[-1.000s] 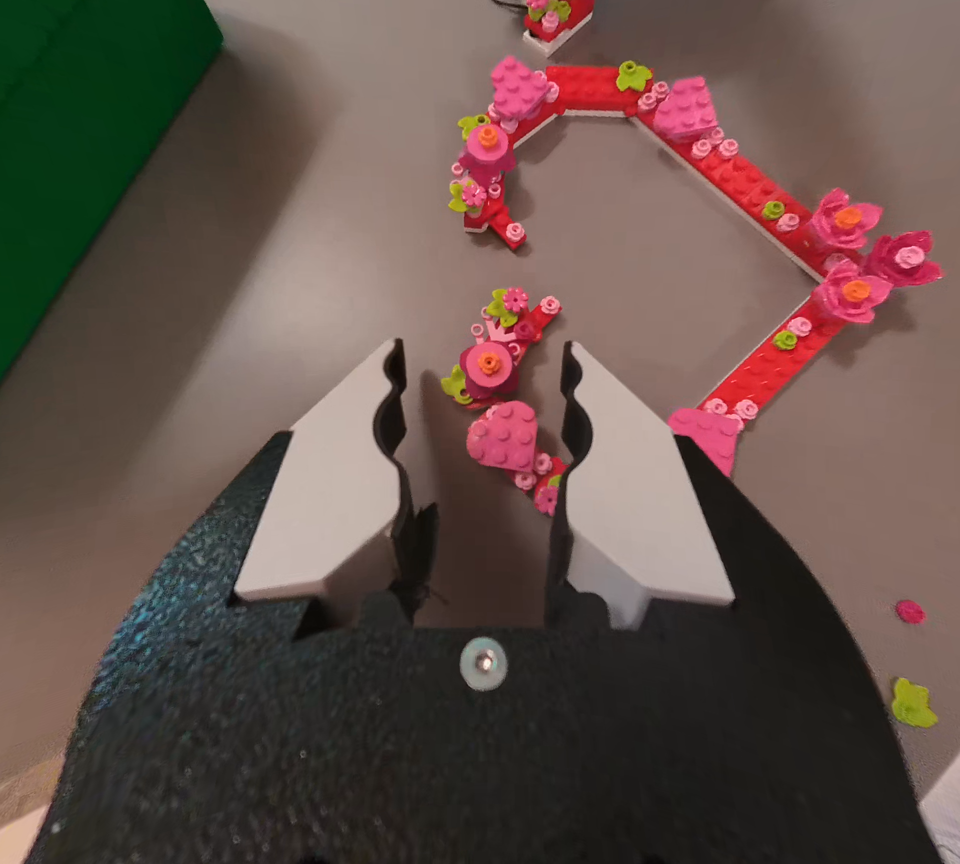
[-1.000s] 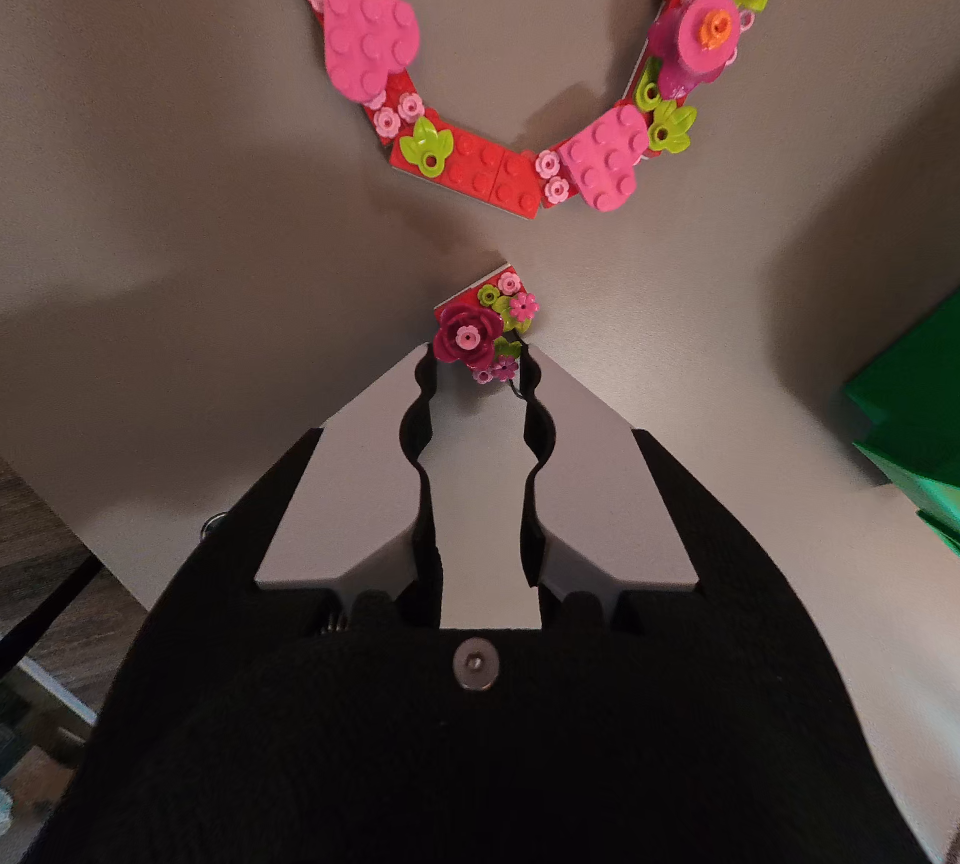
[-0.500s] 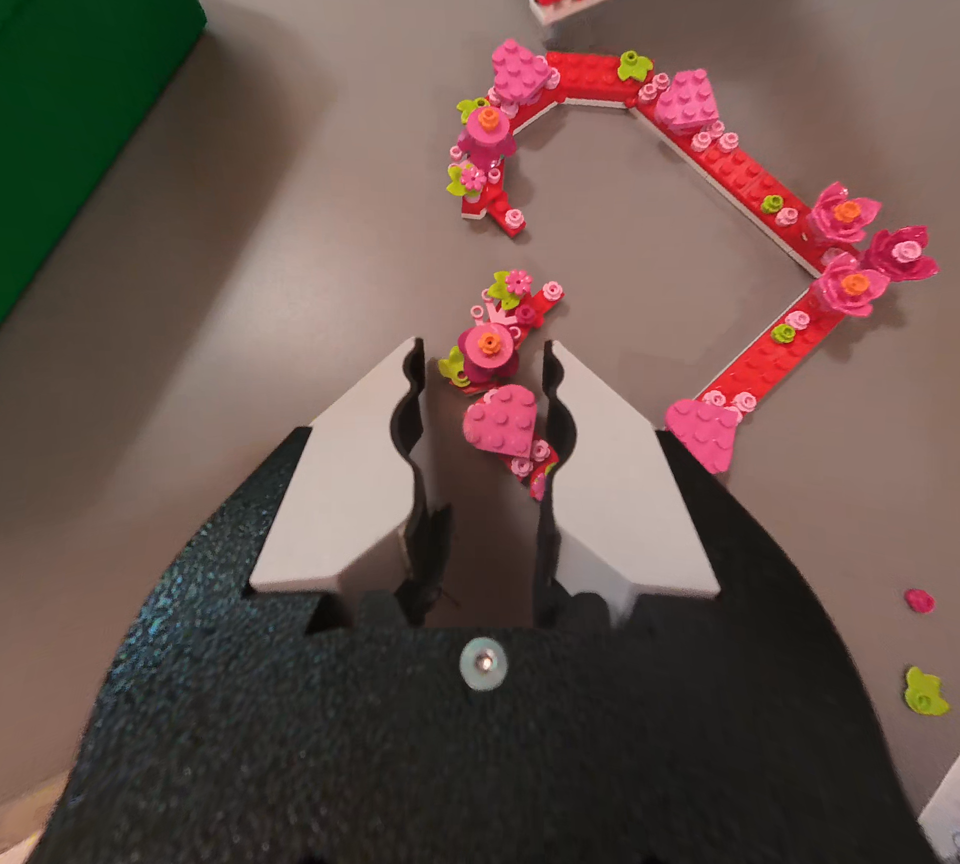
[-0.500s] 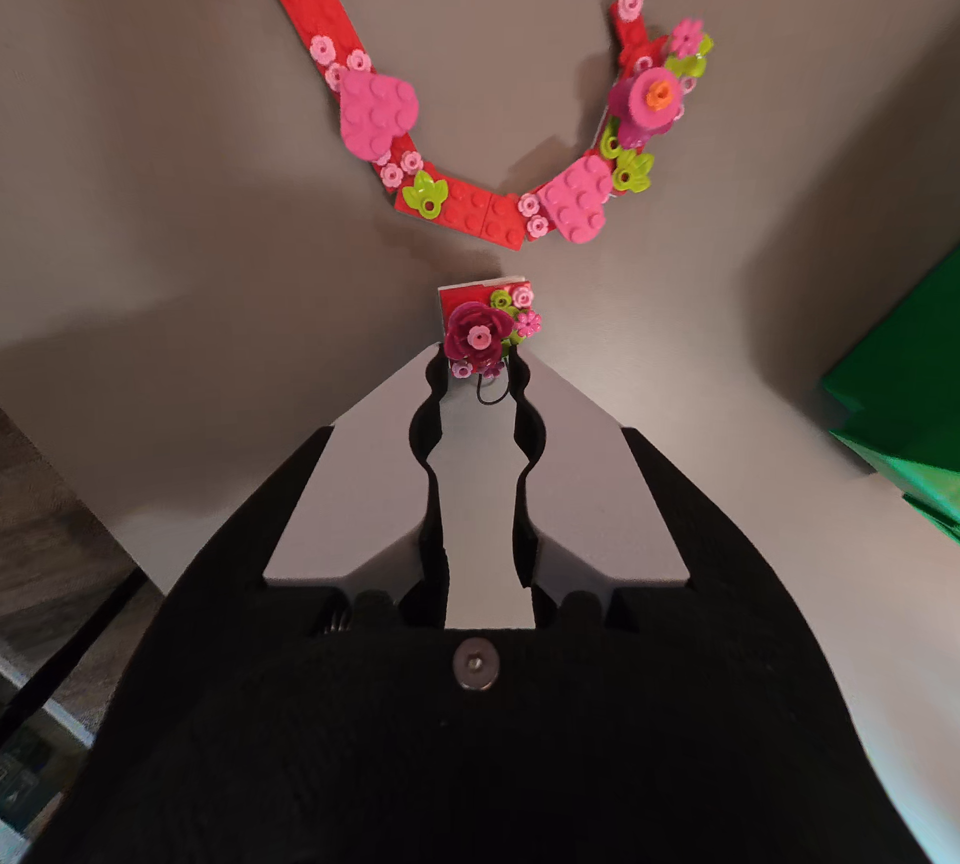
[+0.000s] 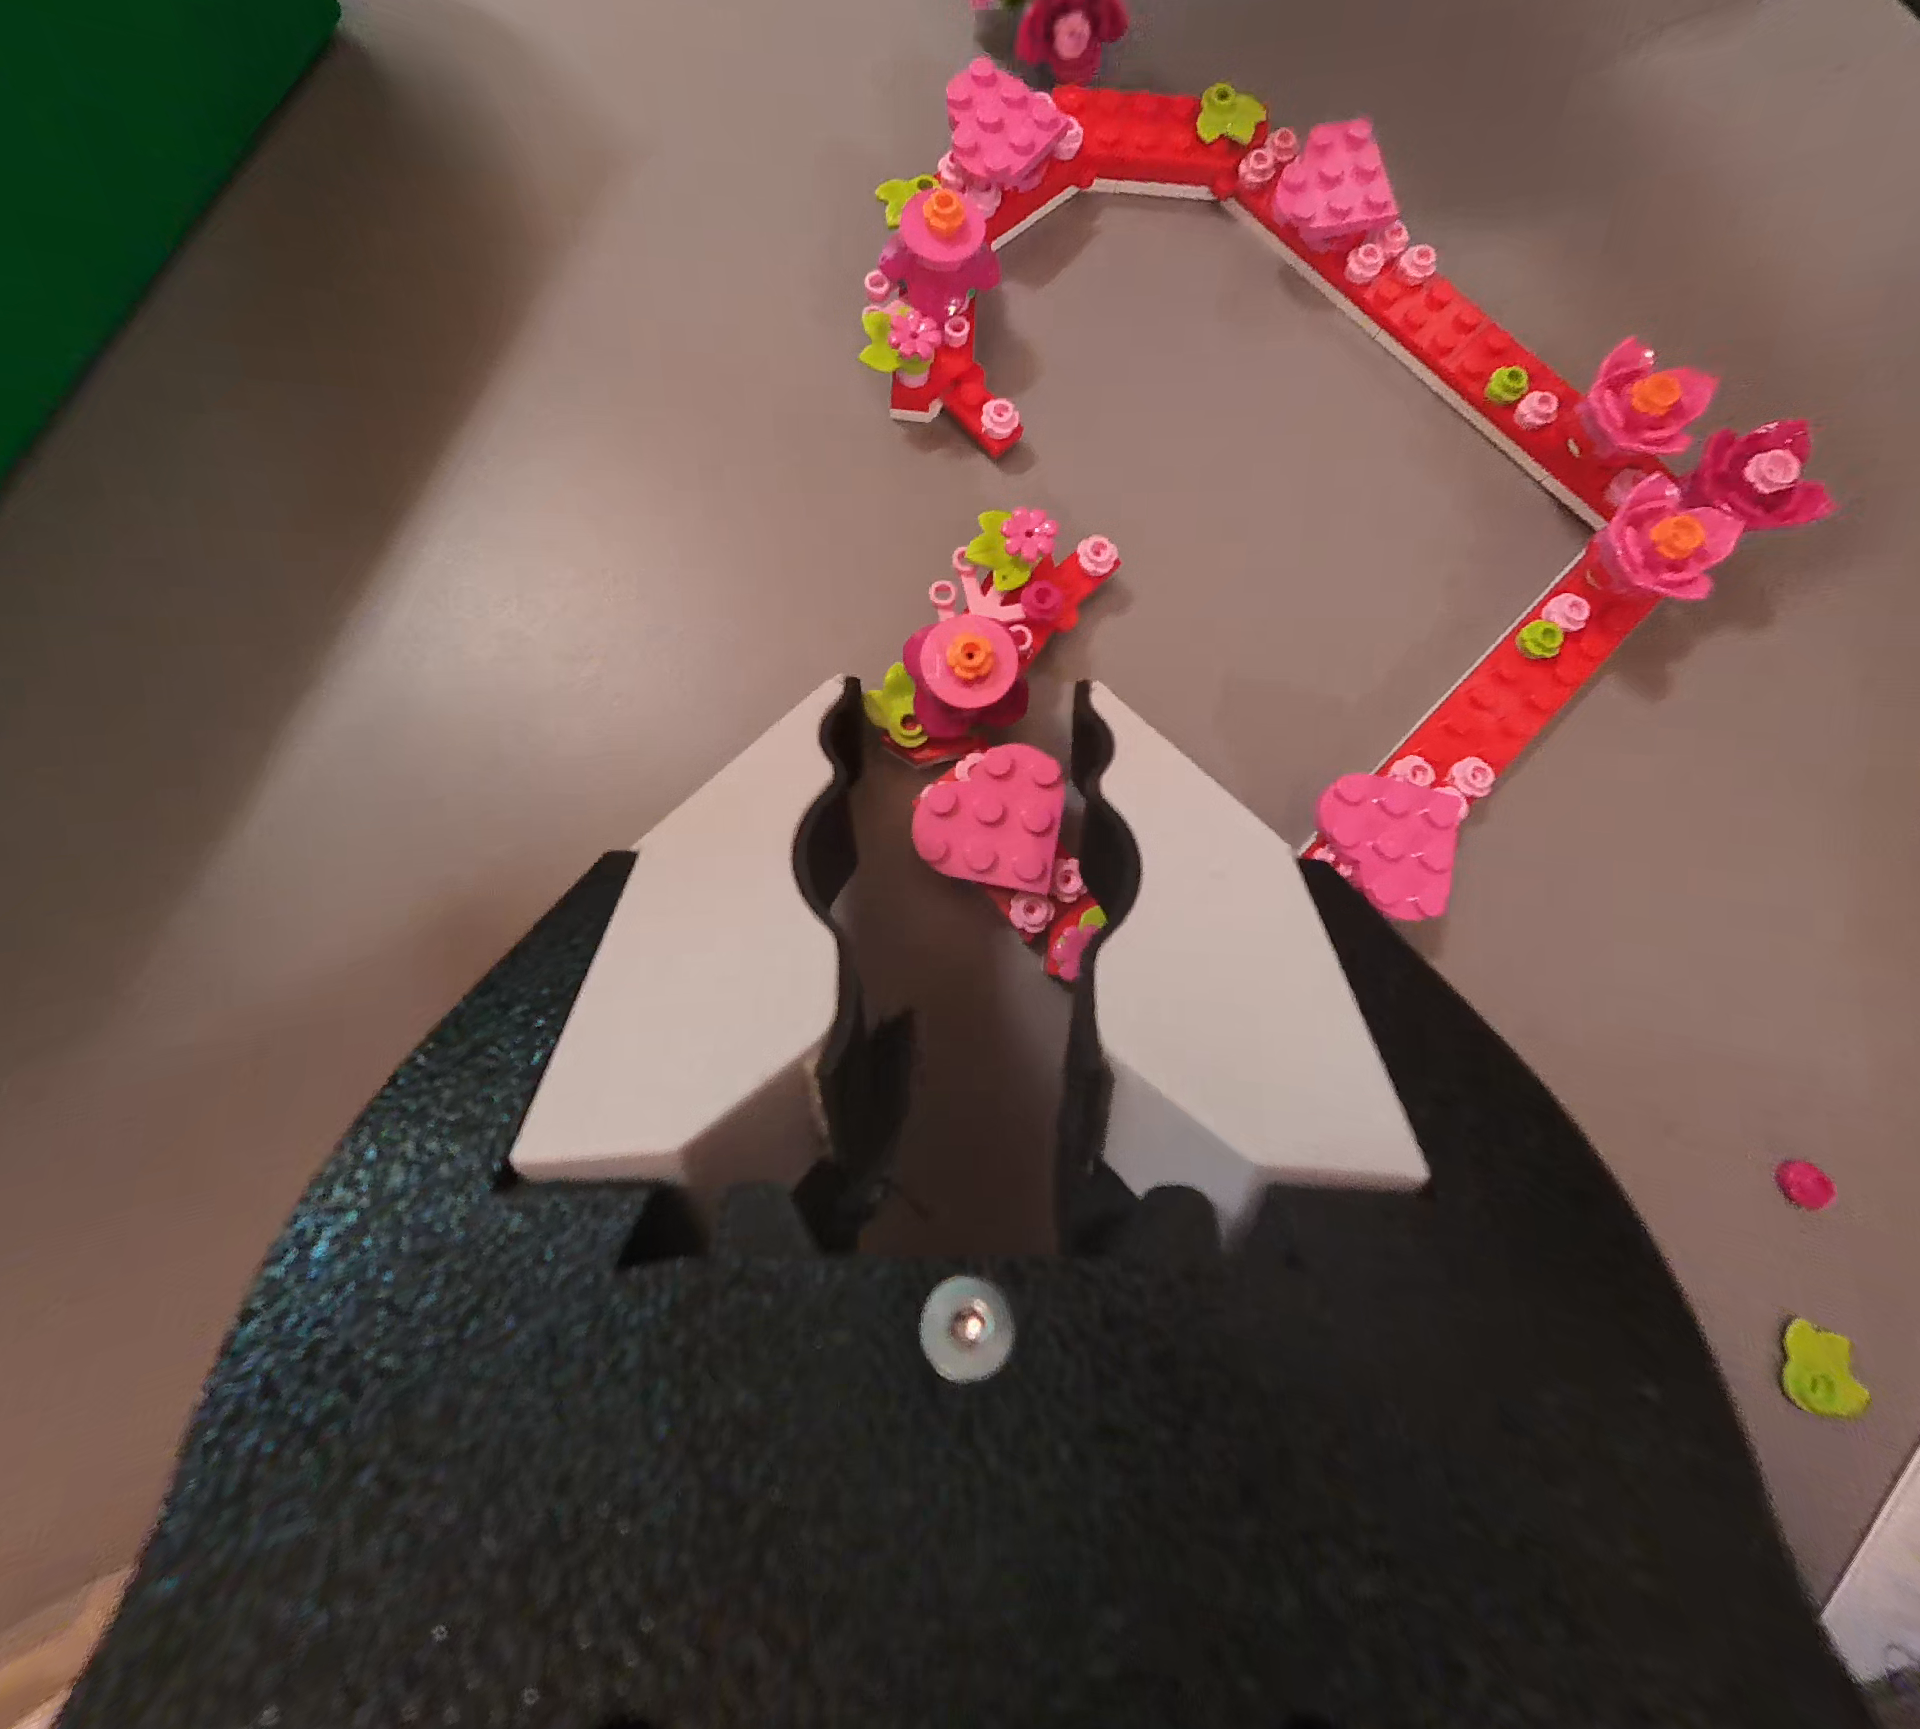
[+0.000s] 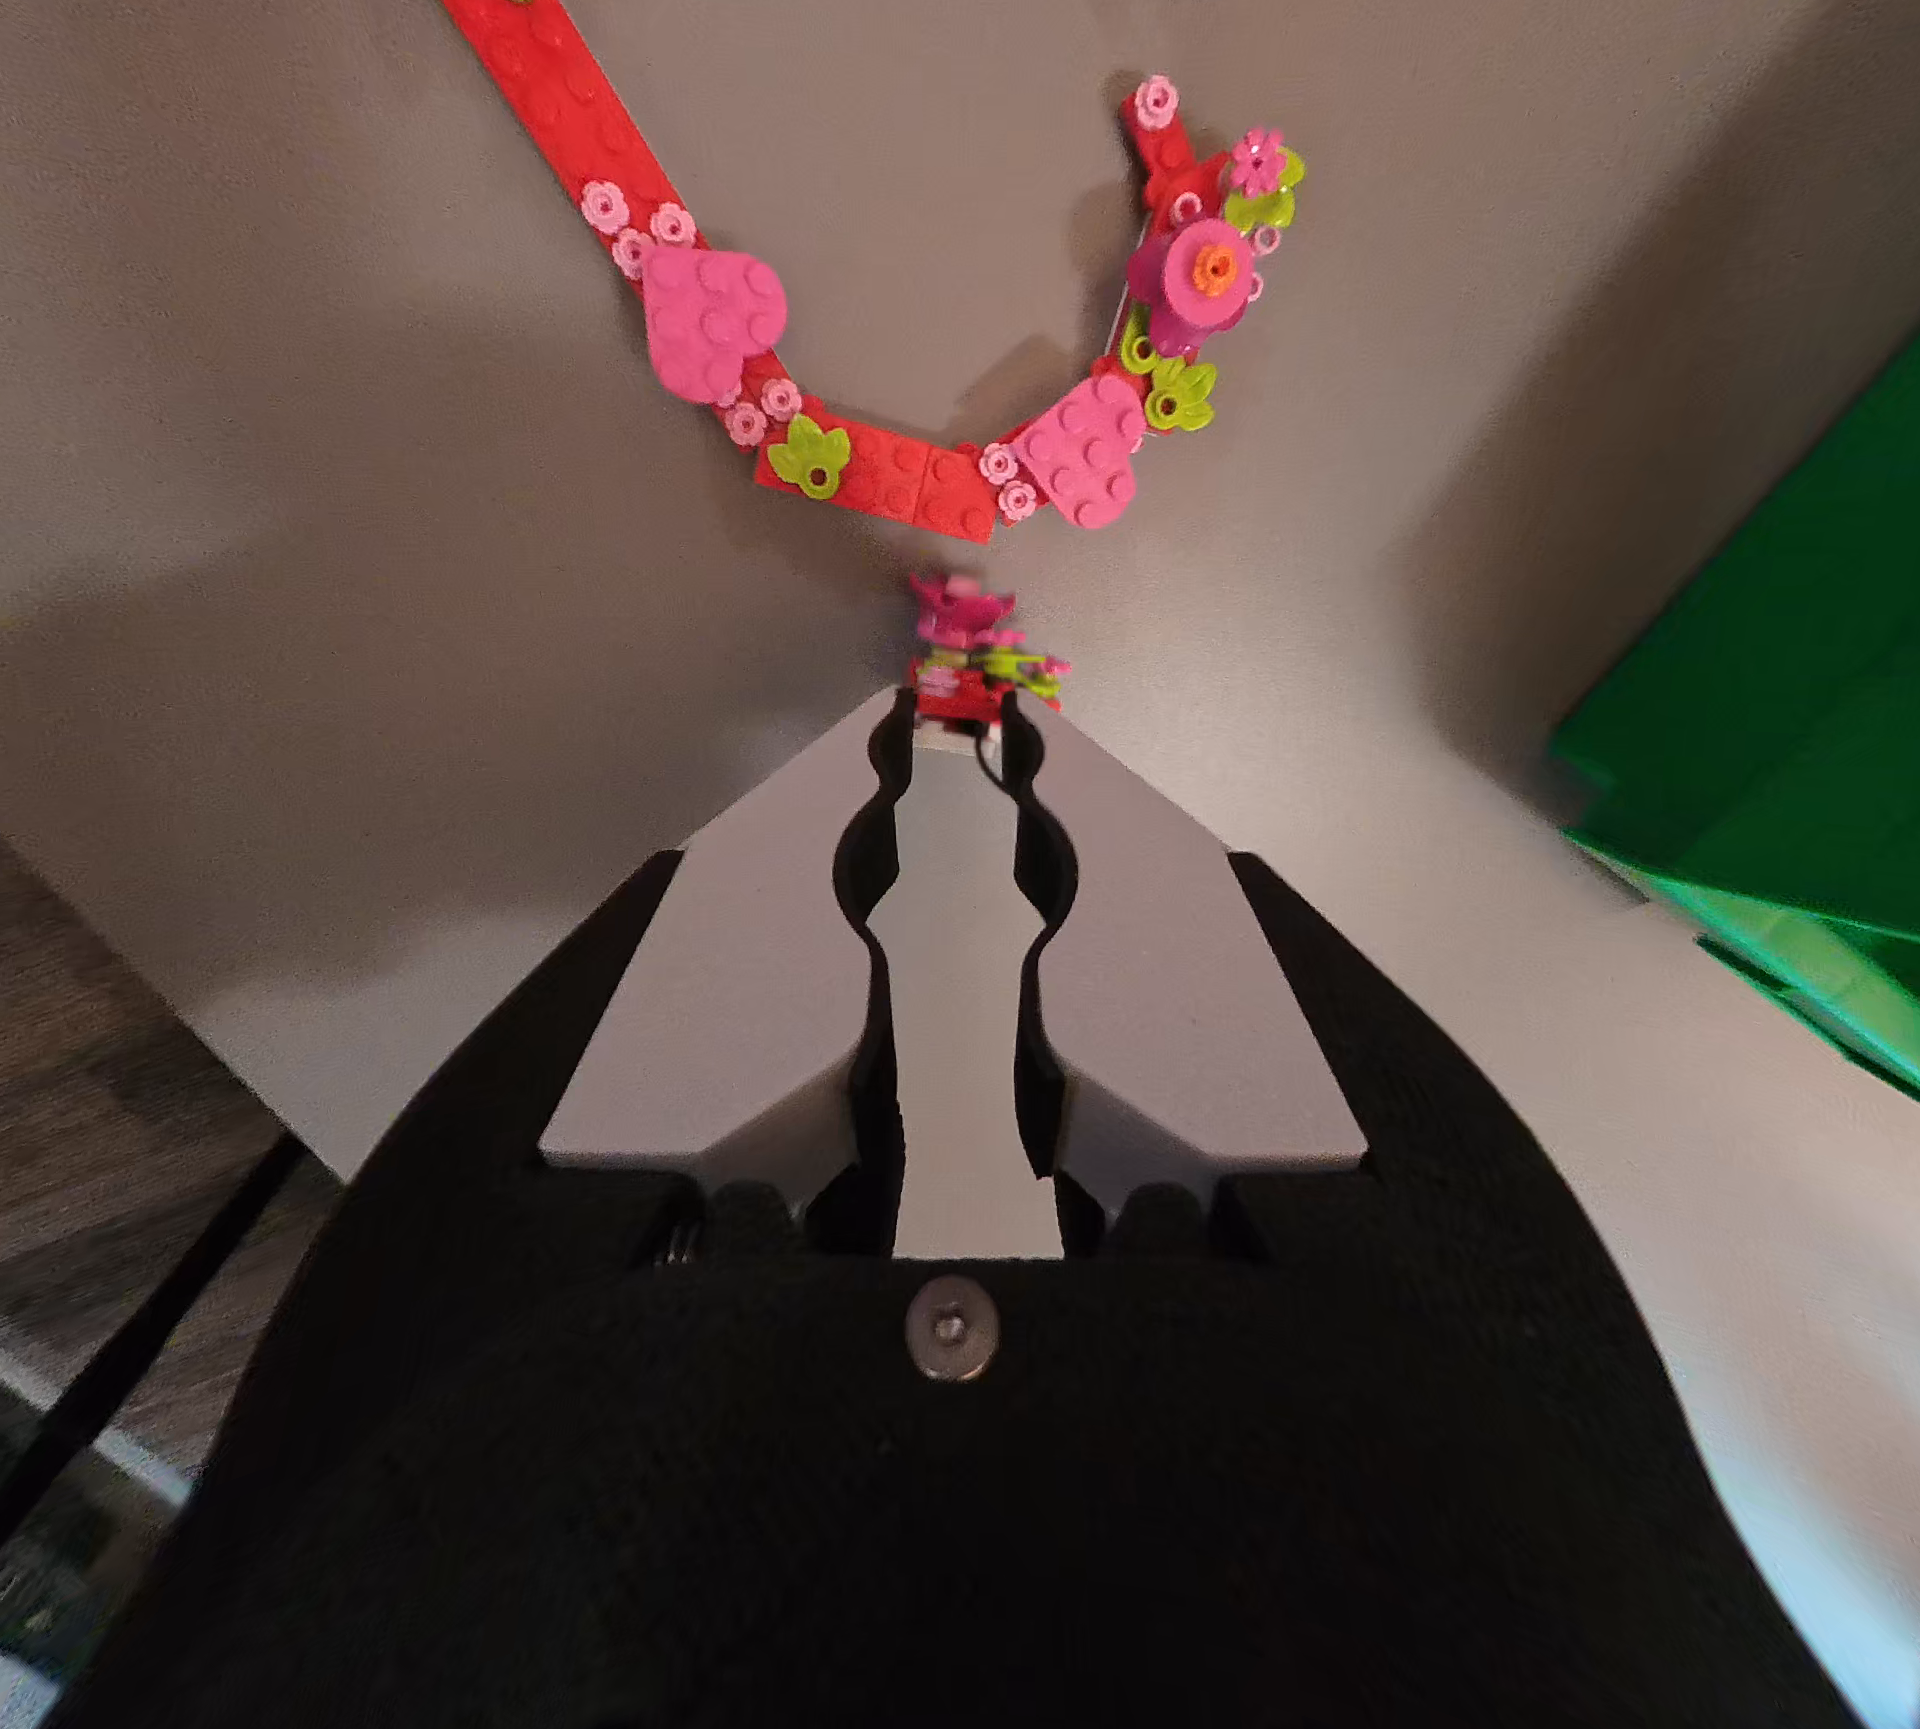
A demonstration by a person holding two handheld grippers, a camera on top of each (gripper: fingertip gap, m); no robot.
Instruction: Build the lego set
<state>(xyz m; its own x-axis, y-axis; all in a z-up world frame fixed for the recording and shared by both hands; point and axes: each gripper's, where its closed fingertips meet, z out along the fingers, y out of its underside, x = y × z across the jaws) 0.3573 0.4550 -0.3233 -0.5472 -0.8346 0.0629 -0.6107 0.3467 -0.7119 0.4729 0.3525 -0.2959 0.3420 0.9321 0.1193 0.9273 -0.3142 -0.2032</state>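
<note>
A small red flowered segment [image 6: 961, 677] was held clamped at the tips of the right gripper [image 6: 958, 711], just short of the long red frame [image 6: 894, 479] at 12 o'clock. A second loose segment [image 5: 992, 749] (pink heart, orange-centred flower) lay on the grey table [image 5: 520, 484] between the spread fingers of the left gripper [image 5: 964, 705], ungrasped. Green box [image 5: 125, 69] was noted at 10 o'clock.

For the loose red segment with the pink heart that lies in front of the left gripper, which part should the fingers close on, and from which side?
Grip the loose segment across the thin edges of its red plate, near the pink heart, coming from above. The flowers on top look fragile. The left gripper, open, already straddles it.
</note>
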